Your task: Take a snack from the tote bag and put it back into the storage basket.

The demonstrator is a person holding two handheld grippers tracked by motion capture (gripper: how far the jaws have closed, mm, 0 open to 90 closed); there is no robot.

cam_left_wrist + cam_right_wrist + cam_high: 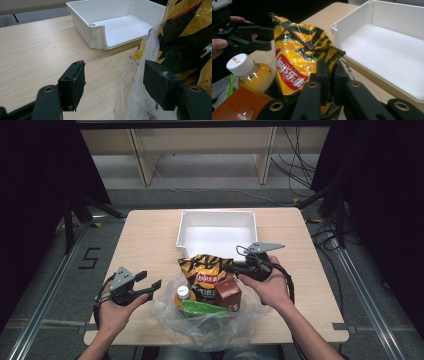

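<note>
Item in hand: chip bag [206, 271], yellow and black, standing in the open plastic bag [205, 322] at the near edge of the table [145, 240], against the orange drink bottle [183, 295] and the brown carton [228, 295].
Right gripper [331, 75]: pressed together on the crimped edge of the chip bag; you have only a thin fold of film between the pads.
Left gripper [113, 85]: spread, nothing between the pads, hovering just beside the plastic bag's left side.
Likely destination: white bin [216, 231], empty, just beyond the chip bag.
Handling advice: lift straight up first so the bag clears the plastic film and its neighbours, then carry it over the bin's near wall. Keep the pinch on the seam, not the puffed body, which would crush.
Support advice: your left gripper may pin the plastic bag down if it rises with the chips.
High view adds: the whole layout, both hands, the green packet [199, 308] under the carton.
Right gripper view adds: the actual bite on the seam, the bottle's white cap [239, 64].
Left gripper view adds: bare table between the spread jaws, the bin's rounded near corner.
</note>
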